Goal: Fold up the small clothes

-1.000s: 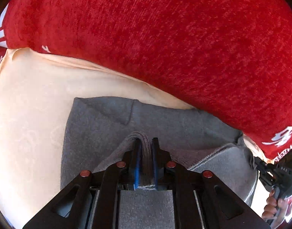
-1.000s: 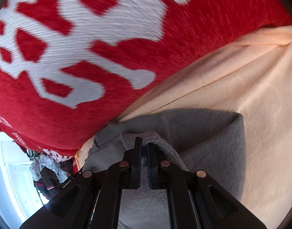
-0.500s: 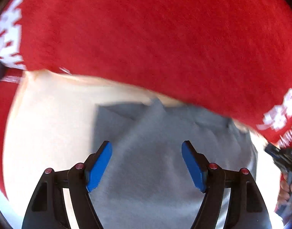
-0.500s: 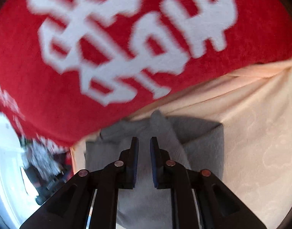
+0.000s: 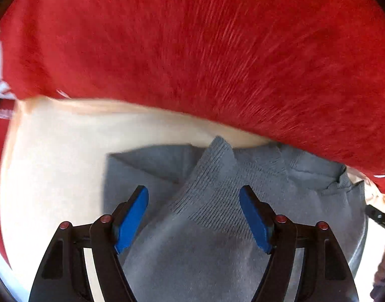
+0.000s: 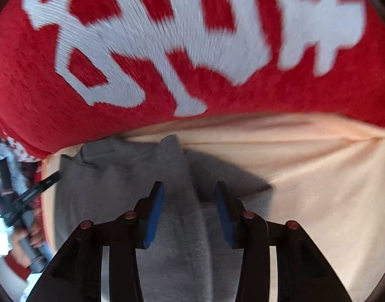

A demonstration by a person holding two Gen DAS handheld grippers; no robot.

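grey garment point(image 5: 212, 201) betw. L gripper point(image 5: 194, 216) pads, untouched

Looks like a home, prob. a bed or sofa: soft peach sheet point(image 6: 318, 176) w/ creases as the work surface, big red plush blanket point(image 5: 205, 50) w/ white lettering bunched just behind it. Grey knit garment point(image 5: 212, 201) lies on the sheet.

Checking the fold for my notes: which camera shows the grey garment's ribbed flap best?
The left wrist view. There the grey garment is sharp enough to show the knit ribs of the ribbed flap lying diagonally across it. The right wrist view shows the same flap blurred, its ribs unreadable, partly in shadow.
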